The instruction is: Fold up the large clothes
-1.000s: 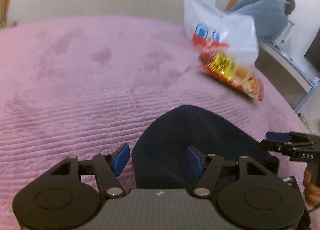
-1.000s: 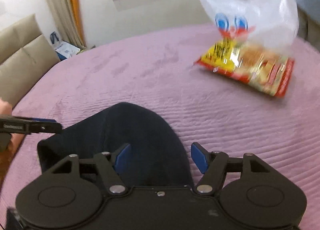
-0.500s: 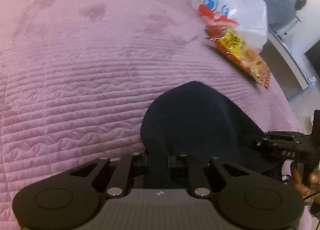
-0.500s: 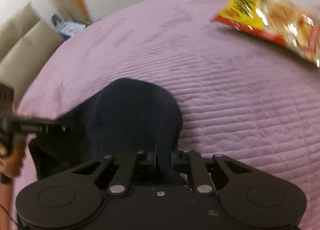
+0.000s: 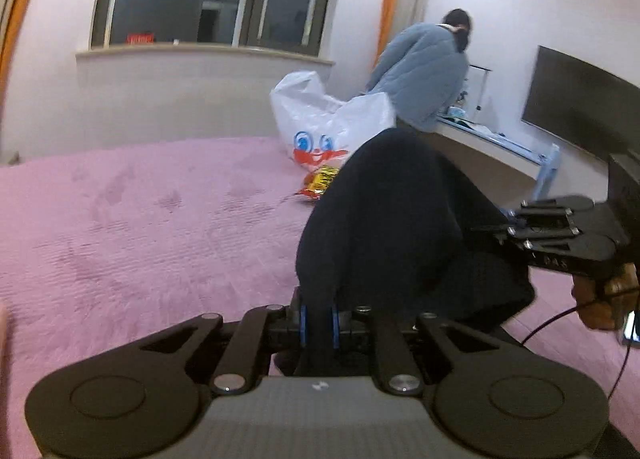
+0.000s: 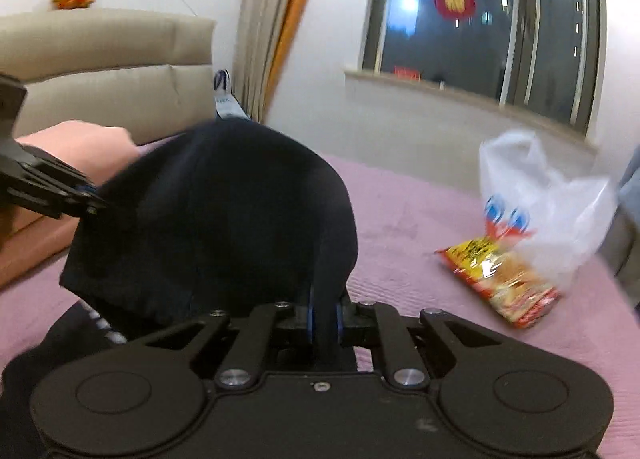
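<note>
A dark navy garment [image 5: 384,227] hangs bunched between both grippers, raised above the pink quilted bed [image 5: 140,235]. My left gripper [image 5: 318,325] is shut on one edge of the cloth, its blue pads pressed on the fabric. My right gripper [image 6: 325,323] is shut on the other edge of the garment [image 6: 224,219]. The right gripper also shows at the right of the left wrist view [image 5: 560,231]; the left gripper shows at the left of the right wrist view [image 6: 52,195]. The garment's lower part rests on the bed.
A white plastic bag [image 5: 320,127] and a red-yellow snack packet [image 6: 500,279] lie on the far side of the bed. A person in a blue jacket [image 5: 424,71] stands at a desk beyond. A beige sofa [image 6: 100,71] stands left.
Both grippers went from open over the flat garment to shut on its edges, then lifted it up off the bed; the views tilted up toward the window.
</note>
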The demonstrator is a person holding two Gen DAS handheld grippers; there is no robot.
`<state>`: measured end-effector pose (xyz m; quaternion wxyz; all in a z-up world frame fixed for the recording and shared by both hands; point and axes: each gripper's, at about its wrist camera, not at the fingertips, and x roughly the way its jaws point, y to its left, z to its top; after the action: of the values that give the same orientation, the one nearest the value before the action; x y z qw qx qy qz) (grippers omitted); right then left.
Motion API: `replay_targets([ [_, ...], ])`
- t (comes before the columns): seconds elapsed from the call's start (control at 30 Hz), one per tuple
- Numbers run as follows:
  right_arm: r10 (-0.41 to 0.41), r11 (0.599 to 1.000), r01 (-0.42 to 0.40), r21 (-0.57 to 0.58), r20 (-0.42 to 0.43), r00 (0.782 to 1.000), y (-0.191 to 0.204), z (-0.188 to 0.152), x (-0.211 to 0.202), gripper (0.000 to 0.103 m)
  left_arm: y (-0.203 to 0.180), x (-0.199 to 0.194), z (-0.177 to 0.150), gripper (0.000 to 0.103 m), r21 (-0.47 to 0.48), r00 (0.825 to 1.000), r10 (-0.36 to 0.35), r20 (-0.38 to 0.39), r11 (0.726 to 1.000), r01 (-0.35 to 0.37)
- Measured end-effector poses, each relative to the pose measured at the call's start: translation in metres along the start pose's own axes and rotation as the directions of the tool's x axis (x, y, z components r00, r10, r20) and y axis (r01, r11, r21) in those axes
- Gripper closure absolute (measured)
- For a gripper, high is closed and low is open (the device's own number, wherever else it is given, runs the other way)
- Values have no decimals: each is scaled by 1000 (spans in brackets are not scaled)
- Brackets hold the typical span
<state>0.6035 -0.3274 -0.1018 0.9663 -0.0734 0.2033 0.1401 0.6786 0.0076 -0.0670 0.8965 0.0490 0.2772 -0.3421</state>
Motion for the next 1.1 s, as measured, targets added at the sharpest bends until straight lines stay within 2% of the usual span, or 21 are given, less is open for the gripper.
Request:
replay_targets([
  [0.07,-11,1000,10,-18,-20,1000,15,-20,-31,87,-28,-29,-28,90,6,1000,6,-18,1000,-6],
  [0.13,10,1000,-14,-26,-144,990,26,-45,-60,80,-48,-49,-66,89,-31,994,1,-113,1000,-4],
  [0.17,36,999,-38,-5,-227,973,29,-58,-70,78,-52,-57,-84,89,-74,985,-12,-170,997,0],
  [0.2,70,997,-60,41,-321,944,28,-75,-80,75,-55,-66,-106,89,-122,974,-13,-225,992,-15],
  [0.23,87,994,-55,91,-402,911,27,-91,-90,65,-56,-77,-127,89,-174,963,-8,-269,984,-40],
  [0.3,97,978,5,208,-477,873,20,-115,-109,53,-55,-98,-164,88,-293,944,13,-331,949,-116],
  [0.37,168,920,52,389,-509,844,7,-131,-118,53,-48,-116,-186,88,-422,942,1,-336,894,-151],
  [0.4,204,883,64,465,-503,840,2,-134,-118,53,-46,-119,-190,88,-469,945,-9,-326,870,-153],
  [0.43,227,840,77,536,-478,849,-1,-136,-119,47,-44,-119,-192,86,-503,951,-6,-310,850,-159],
  [0.47,233,794,97,600,-447,864,-5,-137,-116,24,-43,-115,-192,79,-538,959,-8,-283,829,-152],
  [0.5,234,754,109,648,-420,877,-7,-137,-111,21,-41,-109,-191,73,-575,967,-25,-254,808,-131],
  [0.57,259,637,125,761,-364,895,-15,-138,-96,21,-40,-87,-188,55,-670,977,-95,-189,741,-58],
  [0.63,277,544,138,828,-333,901,-24,-143,-75,21,-42,-60,-185,45,-728,976,-146,-159,685,-16],
  [0.8,299,481,179,858,-353,886,-24,-155,-29,21,-52,-13,-190,40,-759,971,-135,-200,648,-66],
  [0.83,306,478,180,859,-355,883,-22,-158,-24,27,-52,-6,-193,44,-770,969,-142,-201,634,-67],
  [0.87,308,484,183,855,-362,880,-17,-159,-18,37,-53,1,-195,63,-779,970,-143,-198,623,-67],
  [0.9,302,505,178,845,-366,880,-14,-159,-17,62,-53,6,-196,74,-776,973,-128,-191,627,-70],
  [0.93,291,529,174,831,-370,882,-11,-157,-18,72,-54,11,-198,87,-771,975,-109,-193,632,-82],
  [0.97,293,542,151,827,-354,888,-11,-151,-22,81,-55,6,-198,89,-771,980,-79,-185,629,-95],
  [1.03,288,529,87,844,-275,917,-18,-137,-43,83,-55,-14,-194,90,-798,997,-57,-48,602,-4],
  [1.1,269,504,50,863,-212,940,-30,-128,-68,83,-50,-40,-192,90,-823,993,-67,97,556,118],
])
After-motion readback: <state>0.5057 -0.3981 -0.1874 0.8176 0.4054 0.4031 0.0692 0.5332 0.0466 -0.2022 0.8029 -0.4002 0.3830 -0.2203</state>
